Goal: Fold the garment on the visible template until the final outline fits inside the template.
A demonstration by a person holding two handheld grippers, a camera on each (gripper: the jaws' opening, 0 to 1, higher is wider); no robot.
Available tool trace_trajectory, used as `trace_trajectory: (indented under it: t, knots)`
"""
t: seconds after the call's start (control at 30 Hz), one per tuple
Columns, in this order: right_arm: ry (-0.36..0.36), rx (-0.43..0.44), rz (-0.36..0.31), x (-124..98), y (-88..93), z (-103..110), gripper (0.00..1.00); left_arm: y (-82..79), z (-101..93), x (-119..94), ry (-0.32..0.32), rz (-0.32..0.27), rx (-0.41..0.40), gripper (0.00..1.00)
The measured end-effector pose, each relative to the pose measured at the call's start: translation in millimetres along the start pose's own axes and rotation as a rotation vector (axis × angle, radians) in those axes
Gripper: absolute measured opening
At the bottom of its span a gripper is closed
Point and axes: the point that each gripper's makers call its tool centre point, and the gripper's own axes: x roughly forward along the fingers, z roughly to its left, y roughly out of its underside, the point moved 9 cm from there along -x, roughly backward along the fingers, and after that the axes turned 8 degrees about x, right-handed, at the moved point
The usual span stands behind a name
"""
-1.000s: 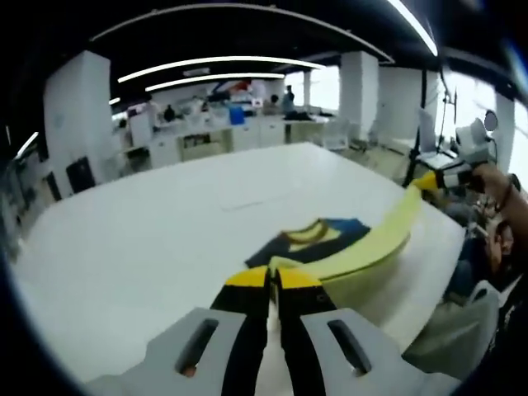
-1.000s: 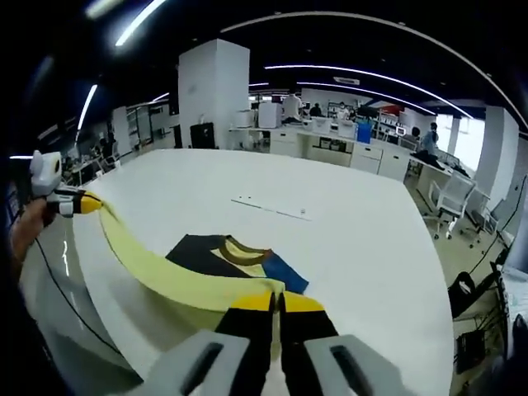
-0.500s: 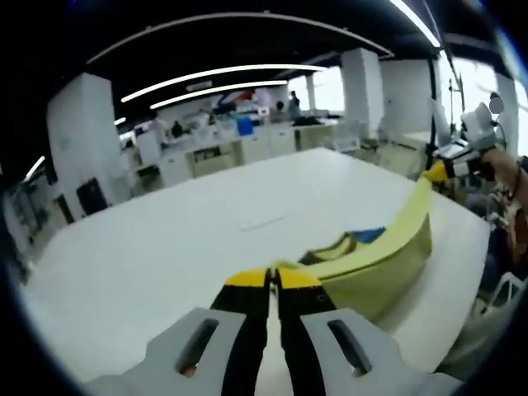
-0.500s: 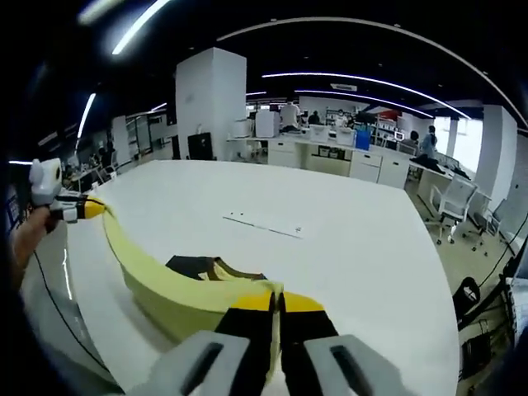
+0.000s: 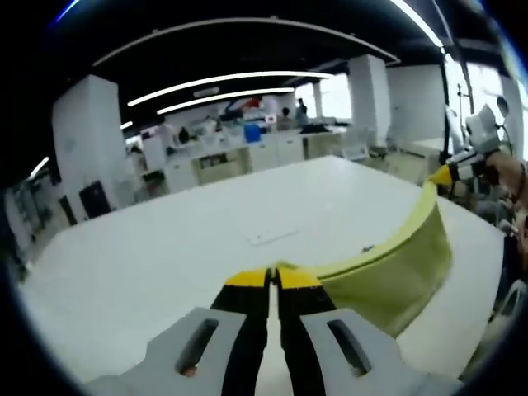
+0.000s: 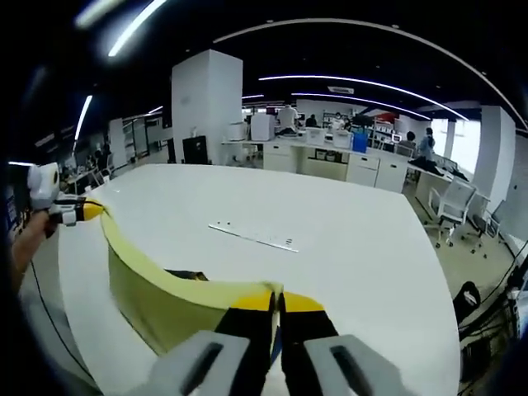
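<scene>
A yellow garment [image 5: 394, 268] hangs as a raised band between my two grippers above the white table [image 5: 157, 247]. My left gripper [image 5: 273, 277] is shut on one end of its edge; the right gripper [image 5: 446, 172] pinches the other end at the right of the left gripper view. In the right gripper view my right gripper [image 6: 277, 300] is shut on the yellow garment [image 6: 157, 299], and the left gripper [image 6: 84, 211] holds the far end. A sliver of the garment's dark part [image 6: 188, 275] peeks over the lifted fabric; the rest is hidden.
A thin pale strip [image 6: 252, 236] lies flat on the table [image 6: 363, 272] beyond the garment, also the strip [image 5: 271, 237]. Office chairs [image 6: 450, 203] stand past the table's right edge. Desks, a white pillar [image 6: 206, 107] and people are far behind.
The yellow edge has risen and swung forward over the garment. The dark collar area and blue sleeve, plain a second ago, are now almost fully covered. Both grippers stay shut.
</scene>
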Motion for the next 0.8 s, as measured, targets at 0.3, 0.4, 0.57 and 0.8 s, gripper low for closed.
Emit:
trace_trajectory:
  t: [0.3, 0.4, 0.57, 0.8]
  knots:
    - [0.056, 0.023, 0.057, 38, 13.3, -17, 0.00, 13.9, 0.3, 51, -0.002, 0.038, -0.033, 0.00]
    - [0.073, 0.047, 0.057, 48, 16.7, -22, 0.00, 20.3, -0.4, 64, -0.013, 0.055, -0.047, 0.00]
    - [0.095, 0.093, 0.068, 66, 24.8, -30, 0.00, 37.3, -2.5, 85, -0.034, 0.080, -0.120, 0.00]
    - [0.105, 0.134, 0.098, 94, 43.9, -36, 0.00, 60.3, -5.0, 106, -0.064, 0.126, -0.142, 0.00]
